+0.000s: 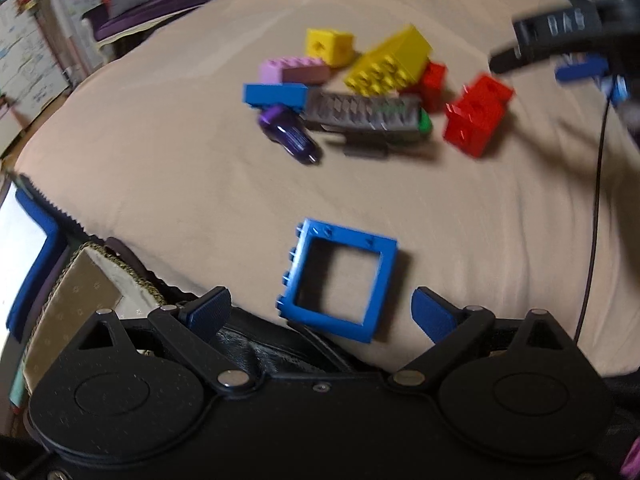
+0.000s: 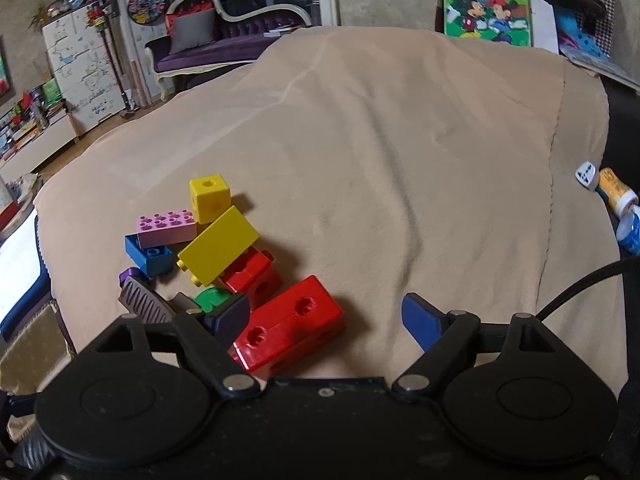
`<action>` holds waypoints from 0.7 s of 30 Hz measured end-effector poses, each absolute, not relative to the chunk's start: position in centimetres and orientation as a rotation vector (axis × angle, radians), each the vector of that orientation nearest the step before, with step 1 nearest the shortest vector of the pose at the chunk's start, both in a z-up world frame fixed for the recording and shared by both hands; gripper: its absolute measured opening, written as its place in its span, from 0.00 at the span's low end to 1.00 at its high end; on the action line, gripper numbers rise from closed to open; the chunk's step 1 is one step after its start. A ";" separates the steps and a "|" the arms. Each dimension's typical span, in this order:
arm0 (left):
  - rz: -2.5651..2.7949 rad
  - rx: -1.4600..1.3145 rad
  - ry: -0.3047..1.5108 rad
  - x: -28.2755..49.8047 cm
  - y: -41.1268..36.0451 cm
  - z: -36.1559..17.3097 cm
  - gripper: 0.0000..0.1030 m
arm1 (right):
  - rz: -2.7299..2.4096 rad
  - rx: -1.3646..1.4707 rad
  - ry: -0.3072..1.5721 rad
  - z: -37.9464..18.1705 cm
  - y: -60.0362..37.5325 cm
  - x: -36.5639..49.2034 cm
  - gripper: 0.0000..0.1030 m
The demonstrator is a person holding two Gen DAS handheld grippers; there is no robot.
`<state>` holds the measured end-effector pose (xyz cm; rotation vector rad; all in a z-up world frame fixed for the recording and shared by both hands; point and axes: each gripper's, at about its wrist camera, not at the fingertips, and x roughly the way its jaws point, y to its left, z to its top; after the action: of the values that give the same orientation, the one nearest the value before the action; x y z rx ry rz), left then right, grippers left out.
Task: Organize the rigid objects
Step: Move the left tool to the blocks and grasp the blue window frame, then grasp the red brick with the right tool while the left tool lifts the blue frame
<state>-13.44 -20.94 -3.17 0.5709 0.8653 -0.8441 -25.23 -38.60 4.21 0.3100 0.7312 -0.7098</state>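
Blue window-frame brick [image 1: 340, 280] lies flat on the beige blanket [image 1: 160, 152] between the left gripper's [image 1: 322, 312] spread, empty fingers. Right gripper [image 2: 326, 316], also spread, flanks a red block [image 2: 290, 322]; farther off sits the brick pile [image 2: 208, 240].

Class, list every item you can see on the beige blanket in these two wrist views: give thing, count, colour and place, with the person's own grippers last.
blue frame: 1, blue, alone on the blanket just ahead of the left gripper
yellow cube: 1, yellow, far end of the pile
yellow brick: 1, yellow, tilted on top of the pile
pink brick: 1, pink, left side of the pile
blue brick: 1, blue, below the pink brick
red blocks: 2, red, nearest the right gripper
purple piece: 1, purple, pile's near edge
grey ridged piece: 1, grey, middle of the pile
green piece: 1, green, partly hidden
blanket: 1, beige, under everything
left gripper: open, empty
right gripper: open, over a red block
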 end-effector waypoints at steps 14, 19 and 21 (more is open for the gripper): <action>-0.858 0.471 1.019 -10.6 -22.2 -5.1 0.65 | -0.645 0.267 0.726 4.0 -38.5 -25.9 0.88; -0.881 0.435 1.012 -10.6 -21.9 -4.4 0.61 | -0.618 0.249 0.713 3.9 -38.6 -26.2 0.91; -0.880 0.391 1.029 -10.1 -21.6 -3.8 0.61 | -0.606 0.238 0.706 3.9 -38.6 -26.4 0.94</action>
<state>-10.08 -21.65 -3.81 0.3913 1.0292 -0.8803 -26.38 -38.64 3.91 0.2385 0.7061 -0.6056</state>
